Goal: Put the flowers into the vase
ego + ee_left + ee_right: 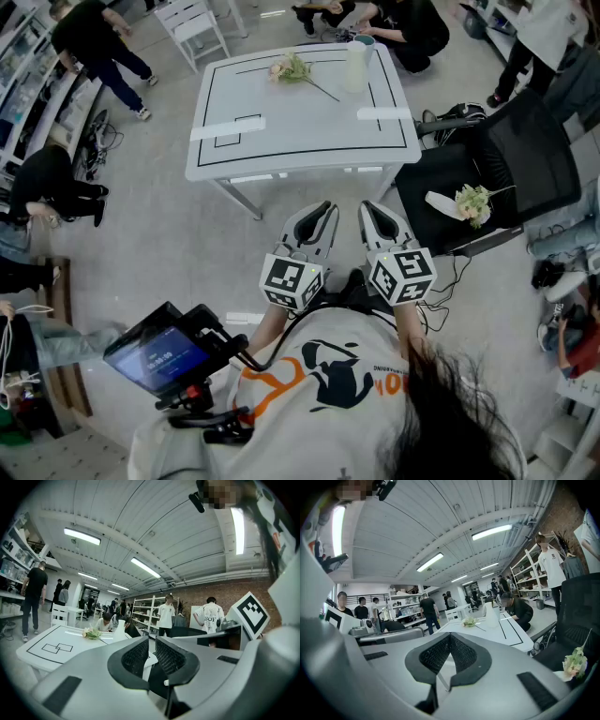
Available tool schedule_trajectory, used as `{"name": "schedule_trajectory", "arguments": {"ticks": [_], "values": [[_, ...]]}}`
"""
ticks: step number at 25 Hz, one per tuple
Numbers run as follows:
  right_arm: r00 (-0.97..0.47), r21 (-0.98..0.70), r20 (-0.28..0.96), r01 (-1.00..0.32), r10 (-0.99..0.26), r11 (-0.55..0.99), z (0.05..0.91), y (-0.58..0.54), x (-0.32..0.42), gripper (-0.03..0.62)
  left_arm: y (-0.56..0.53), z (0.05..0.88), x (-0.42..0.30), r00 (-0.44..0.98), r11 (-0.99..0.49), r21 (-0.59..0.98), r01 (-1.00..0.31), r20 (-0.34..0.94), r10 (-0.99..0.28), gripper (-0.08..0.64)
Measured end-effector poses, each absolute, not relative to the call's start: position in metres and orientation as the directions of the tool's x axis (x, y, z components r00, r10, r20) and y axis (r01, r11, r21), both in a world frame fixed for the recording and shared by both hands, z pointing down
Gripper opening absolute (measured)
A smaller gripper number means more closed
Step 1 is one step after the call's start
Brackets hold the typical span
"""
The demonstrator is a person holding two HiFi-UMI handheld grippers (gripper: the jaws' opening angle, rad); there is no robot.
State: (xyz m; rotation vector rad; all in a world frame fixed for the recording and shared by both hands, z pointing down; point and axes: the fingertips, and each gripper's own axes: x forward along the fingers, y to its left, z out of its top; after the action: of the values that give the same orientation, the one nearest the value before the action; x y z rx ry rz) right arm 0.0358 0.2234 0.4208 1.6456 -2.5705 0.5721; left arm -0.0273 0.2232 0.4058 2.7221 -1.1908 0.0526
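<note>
A bunch of pale flowers [293, 68] lies at the far side of the white table [300, 131], with a white vase [356, 64] standing upright to its right. Both grippers hover over the floor short of the table's near edge, side by side. My left gripper [328, 206] is shut with nothing in it, and so is my right gripper [367, 206]. The left gripper view looks past its jaws [151, 641] to the flowers [92, 633] and vase [120, 629] far off. In the right gripper view the pads [450, 637] meet at their tips; flowers [469, 621] and vase [491, 616] lie beyond.
A black chair [506, 159] to the right of the table carries a second flower bunch [473, 202], also seen low right [574, 663]. People crouch behind the table [403, 28] and stand at the left [94, 37]. A white chair [197, 23] stands far left.
</note>
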Motion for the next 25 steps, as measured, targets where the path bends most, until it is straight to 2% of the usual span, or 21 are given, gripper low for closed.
{"name": "schedule_trajectory", "arguments": {"ticks": [25], "values": [[-0.479,-0.284,0.231,-0.866,-0.847,0.412,0.431,0.185,0.066,0.011,0.184,0.420,0.003,0.658,-0.639,0.159,-0.753,0.139,-0.740,0.052]]}}
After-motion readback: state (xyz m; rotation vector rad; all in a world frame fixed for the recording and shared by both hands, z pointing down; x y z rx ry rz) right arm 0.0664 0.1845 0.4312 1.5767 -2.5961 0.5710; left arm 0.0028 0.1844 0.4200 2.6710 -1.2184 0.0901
